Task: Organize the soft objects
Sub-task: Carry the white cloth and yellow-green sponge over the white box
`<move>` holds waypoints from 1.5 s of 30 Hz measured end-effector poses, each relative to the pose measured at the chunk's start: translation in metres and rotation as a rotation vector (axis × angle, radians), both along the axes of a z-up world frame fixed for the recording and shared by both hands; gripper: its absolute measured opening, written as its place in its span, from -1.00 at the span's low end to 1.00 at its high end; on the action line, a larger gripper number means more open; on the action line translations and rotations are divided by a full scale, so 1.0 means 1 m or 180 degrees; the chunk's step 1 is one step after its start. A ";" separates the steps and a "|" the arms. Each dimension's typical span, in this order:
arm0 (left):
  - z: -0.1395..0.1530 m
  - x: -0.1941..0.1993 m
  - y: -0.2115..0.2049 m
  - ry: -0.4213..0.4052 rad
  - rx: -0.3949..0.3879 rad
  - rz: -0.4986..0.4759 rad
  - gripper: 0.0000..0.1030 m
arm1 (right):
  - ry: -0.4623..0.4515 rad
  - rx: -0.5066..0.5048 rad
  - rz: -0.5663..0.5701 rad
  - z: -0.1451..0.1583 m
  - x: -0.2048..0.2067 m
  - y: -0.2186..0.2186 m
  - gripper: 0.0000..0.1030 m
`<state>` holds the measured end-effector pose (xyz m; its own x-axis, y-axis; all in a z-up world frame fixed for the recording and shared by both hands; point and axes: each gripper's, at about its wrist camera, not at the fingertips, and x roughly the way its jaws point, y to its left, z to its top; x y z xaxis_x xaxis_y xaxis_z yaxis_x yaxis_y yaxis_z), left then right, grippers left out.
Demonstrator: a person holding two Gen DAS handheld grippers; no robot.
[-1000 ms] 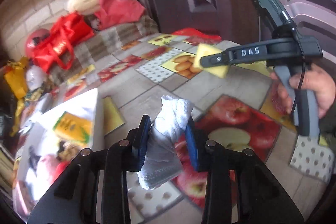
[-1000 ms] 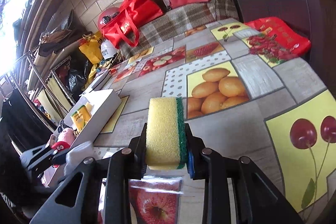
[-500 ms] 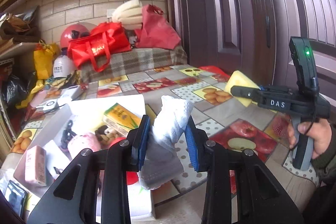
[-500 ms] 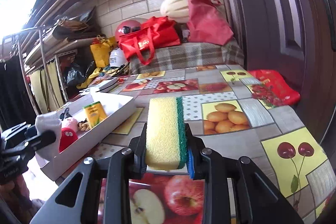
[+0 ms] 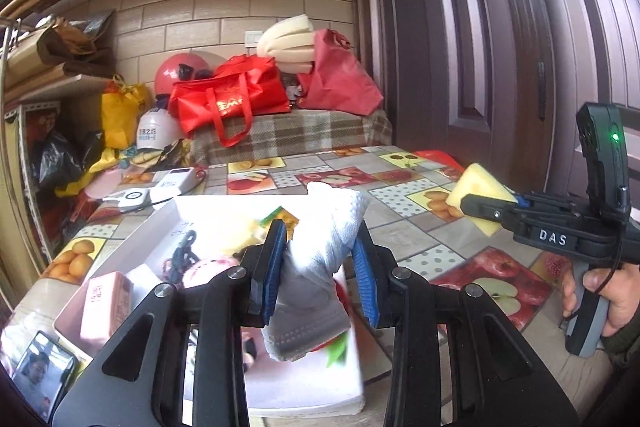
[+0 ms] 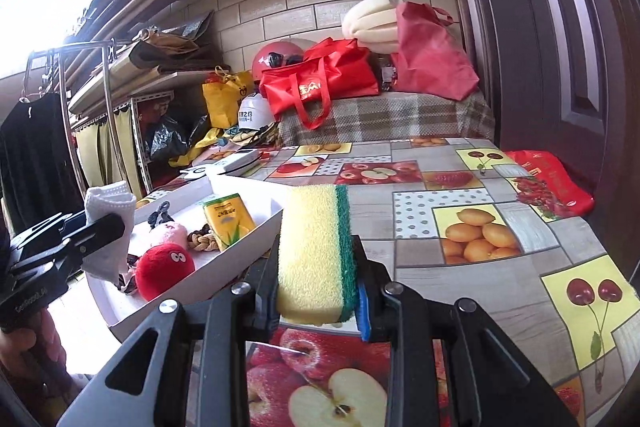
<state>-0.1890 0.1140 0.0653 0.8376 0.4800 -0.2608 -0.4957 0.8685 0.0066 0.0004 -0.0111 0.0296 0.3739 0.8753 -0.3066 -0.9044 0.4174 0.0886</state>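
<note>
Sock, white and bunched, is pinched in our left gripper above the white tray; lower before letting go. Right view: right gripper clamps the sponge beside the tray, probably next.

The white cloth hides part of the white tray, whose contents look blurred.

White sock: bunched, upright, above white tray. Yellow-green sponge: on edge, raised just beside tray.
</note>
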 end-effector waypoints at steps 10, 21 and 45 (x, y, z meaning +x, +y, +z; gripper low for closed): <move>-0.004 -0.013 0.032 -0.0019 -0.0132 0.0208 -0.37 | -0.0122 -0.0105 0.0147 -0.002 -0.019 0.023 -0.45; -0.008 -0.026 0.064 -0.0031 -0.0149 0.0468 -0.37 | -0.0181 -0.0177 0.0378 -0.004 -0.042 0.048 -0.45; -0.017 -0.021 0.126 0.0143 -0.0377 0.0804 -0.37 | -0.0386 -0.0645 0.0999 -0.011 -0.087 0.151 -0.46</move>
